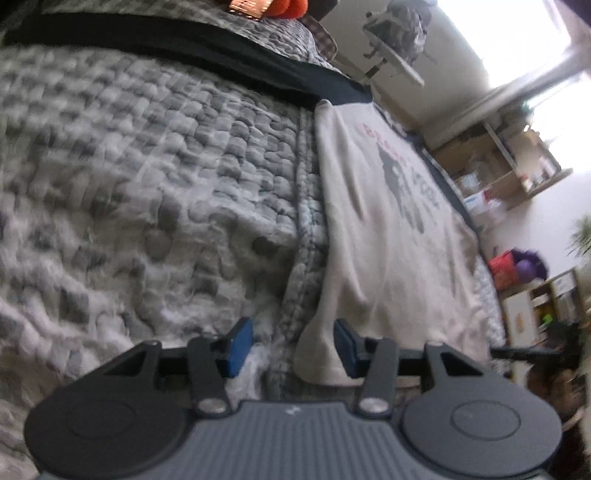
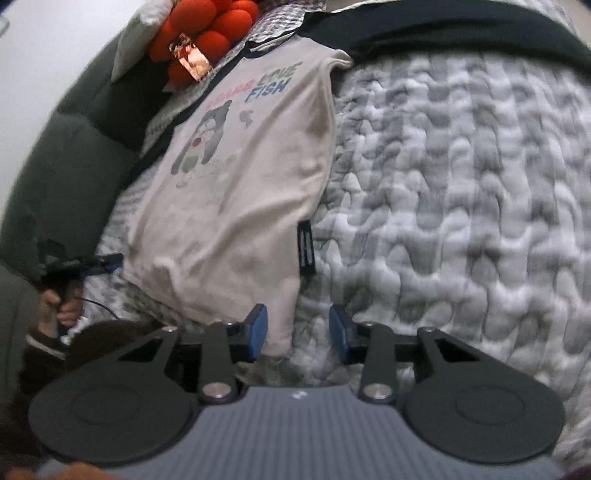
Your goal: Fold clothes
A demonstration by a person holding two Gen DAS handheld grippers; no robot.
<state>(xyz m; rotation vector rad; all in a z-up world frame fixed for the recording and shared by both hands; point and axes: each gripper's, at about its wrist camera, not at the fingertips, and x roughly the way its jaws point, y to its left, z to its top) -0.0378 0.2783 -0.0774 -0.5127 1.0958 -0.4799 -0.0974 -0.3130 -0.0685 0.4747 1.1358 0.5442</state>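
Observation:
A cream T-shirt (image 1: 391,236) (image 2: 243,177) with a cartoon print and "LOVE FISH" lettering lies flat on the grey quilted bedspread (image 1: 147,177) (image 2: 461,184). One long dark sleeve (image 1: 184,48) (image 2: 443,29) stretches across the bed. My left gripper (image 1: 293,347) is open, and the shirt's near hem corner sits between its jaws, against the right blue pad (image 1: 343,347). My right gripper (image 2: 298,332) is open too, with the other hem corner beside its left blue pad (image 2: 258,332). In the right wrist view, a hand (image 2: 59,302) holds the left gripper (image 2: 99,264) at the shirt's far hem corner.
Orange plush balls (image 2: 207,33) and a pale pillow (image 2: 136,40) lie at the head of the bed. A dark grey duvet (image 2: 66,166) is bunched along one side. Shelves (image 1: 498,177) and a bright window (image 1: 517,33) stand beyond the bed. A black tag (image 2: 306,247) hangs at the shirt's side seam.

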